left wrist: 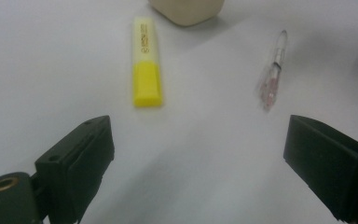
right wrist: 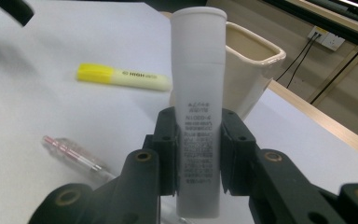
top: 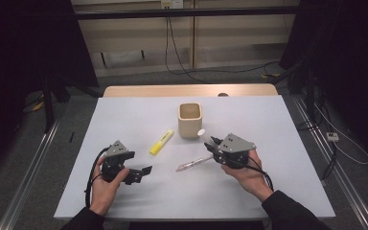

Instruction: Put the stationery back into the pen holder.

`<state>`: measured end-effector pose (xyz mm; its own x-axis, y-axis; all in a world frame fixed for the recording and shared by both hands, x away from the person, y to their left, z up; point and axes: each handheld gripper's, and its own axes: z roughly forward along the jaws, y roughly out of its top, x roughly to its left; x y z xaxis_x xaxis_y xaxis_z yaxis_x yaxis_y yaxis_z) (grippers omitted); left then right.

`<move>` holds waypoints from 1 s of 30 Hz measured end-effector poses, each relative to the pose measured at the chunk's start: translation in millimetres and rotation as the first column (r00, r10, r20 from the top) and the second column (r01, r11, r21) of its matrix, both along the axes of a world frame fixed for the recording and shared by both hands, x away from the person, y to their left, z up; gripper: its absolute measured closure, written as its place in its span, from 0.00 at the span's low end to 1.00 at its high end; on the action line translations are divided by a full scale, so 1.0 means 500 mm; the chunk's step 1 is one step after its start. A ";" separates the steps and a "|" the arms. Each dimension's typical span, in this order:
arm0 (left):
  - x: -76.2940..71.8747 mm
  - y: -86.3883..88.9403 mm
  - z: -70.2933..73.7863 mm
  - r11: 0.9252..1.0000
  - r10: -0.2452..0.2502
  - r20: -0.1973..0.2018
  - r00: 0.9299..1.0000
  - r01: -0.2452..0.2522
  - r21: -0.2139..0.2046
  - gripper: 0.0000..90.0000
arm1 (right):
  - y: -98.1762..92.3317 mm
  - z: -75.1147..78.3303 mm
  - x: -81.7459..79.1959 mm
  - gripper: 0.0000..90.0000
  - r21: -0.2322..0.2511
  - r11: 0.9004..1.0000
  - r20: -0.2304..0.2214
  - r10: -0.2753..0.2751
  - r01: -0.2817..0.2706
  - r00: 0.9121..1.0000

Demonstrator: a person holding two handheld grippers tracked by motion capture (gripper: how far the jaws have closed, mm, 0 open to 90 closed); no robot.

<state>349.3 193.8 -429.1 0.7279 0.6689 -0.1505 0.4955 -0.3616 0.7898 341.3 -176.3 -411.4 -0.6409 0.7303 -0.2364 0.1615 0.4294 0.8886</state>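
Your right gripper (right wrist: 198,154) has its jaws clenched on a white tube (right wrist: 198,93), which stands upright between them just in front of the beige cup (top: 190,120), its round end close by the cup's lower right corner. Your left gripper (left wrist: 198,163) hangs with its jaws wide apart and nothing between them, well to the cup's front left. On the tabletop (top: 124,120), a yellow highlighter (top: 161,142) lies just left of the cup, and a clear pen (top: 191,164) lies in front of it.
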 end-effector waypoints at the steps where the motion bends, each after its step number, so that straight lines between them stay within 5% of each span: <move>1: -0.005 0.003 -0.003 1.000 0.004 0.001 1.000 -0.004 -0.001 0.09 | -0.001 0.001 0.003 0.80 0.005 1.000 -0.004 -0.001 0.001 1.000; 12: -0.019 0.023 -0.020 0.998 0.060 0.041 0.997 -0.058 -0.039 0.08 | -0.010 0.018 0.037 0.80 0.123 0.992 -0.026 -0.017 0.020 1.000; 21: -0.021 0.023 -0.023 0.998 0.060 0.050 0.997 -0.059 -0.031 0.08 | -0.023 0.034 0.066 0.80 0.242 0.970 -0.046 -0.029 0.039 0.999; 30: -0.021 0.025 -0.022 0.998 0.061 0.046 0.997 -0.060 -0.027 0.08 | -0.029 0.057 0.092 0.80 0.293 0.955 -0.024 -0.045 0.050 0.999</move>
<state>338.8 206.2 -440.2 0.6931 0.7082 -0.1347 0.4781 -0.3117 0.8211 387.4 -190.6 -382.8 -0.6055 0.7958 0.0033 0.1912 0.1414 0.9713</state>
